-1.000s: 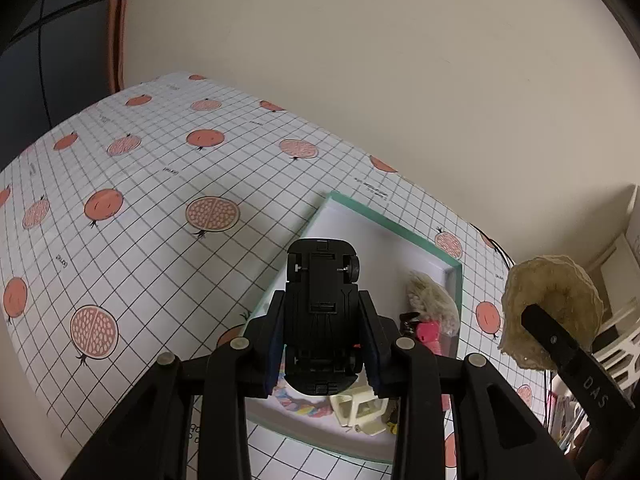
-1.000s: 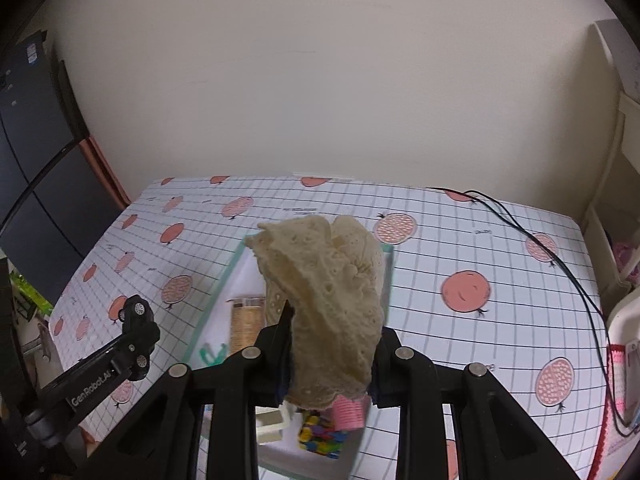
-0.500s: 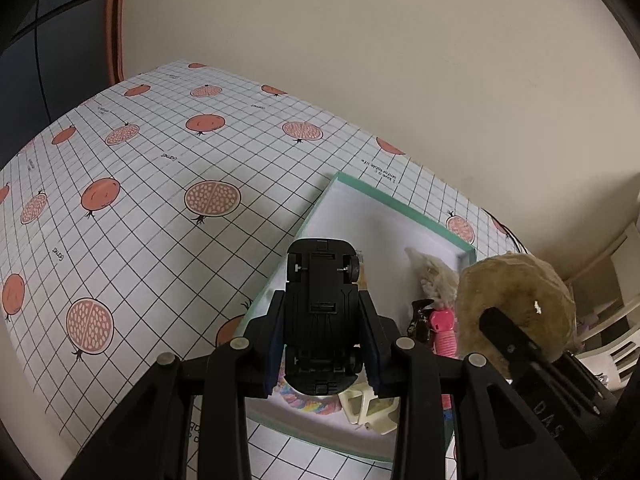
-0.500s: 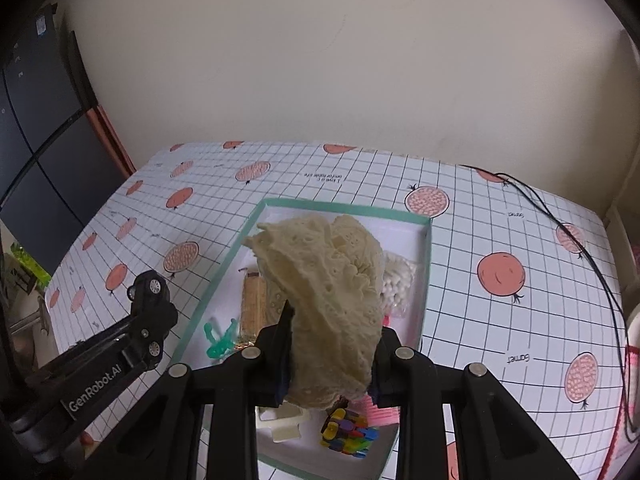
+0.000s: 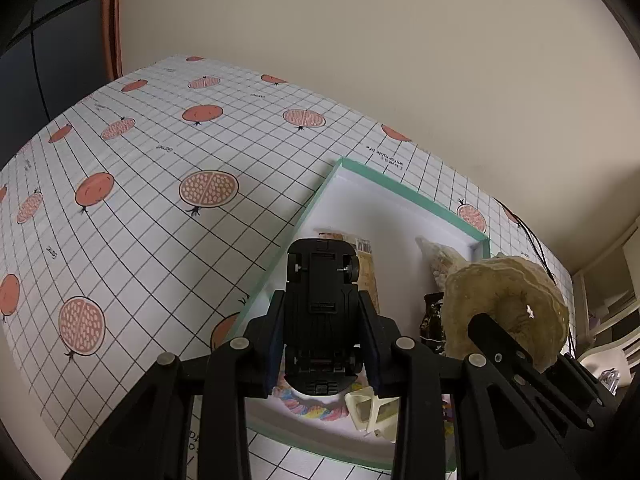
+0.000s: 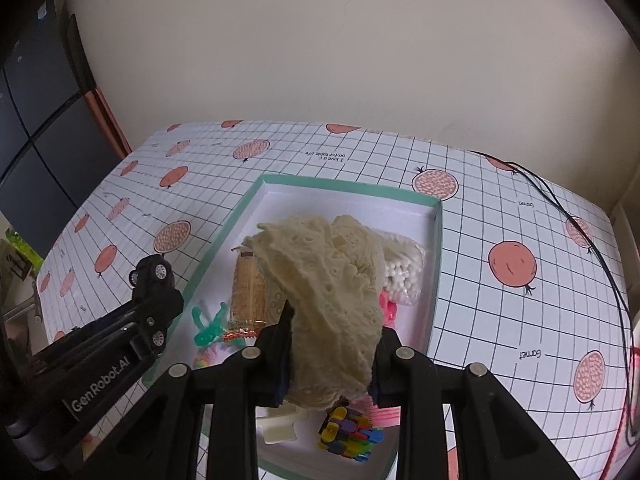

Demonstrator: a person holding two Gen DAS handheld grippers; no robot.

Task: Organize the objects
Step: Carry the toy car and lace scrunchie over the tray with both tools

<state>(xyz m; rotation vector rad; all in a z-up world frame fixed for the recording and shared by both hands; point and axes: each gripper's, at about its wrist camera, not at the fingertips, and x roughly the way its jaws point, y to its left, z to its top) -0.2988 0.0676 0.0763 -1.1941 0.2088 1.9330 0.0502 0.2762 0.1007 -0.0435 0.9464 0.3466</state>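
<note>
Left gripper clamps toy car; right gripper pinches, seemingly, lace cloth.

Right gripper (lace cloth clamped) advanced over tray.

Tablecloth white w/ dark grid lines, orange-red pomegranates whole & halved; tray mint-green rim, white inside; toy car between left tong fingers all black; lace cloth in right tong cream, eyelet pattern; just ahead of it, white-bead bag & tan snack pack w/ red-orange edge; left of that, green clip; below right tong, multicolour blocks, poss. beads; wall beige.
</note>
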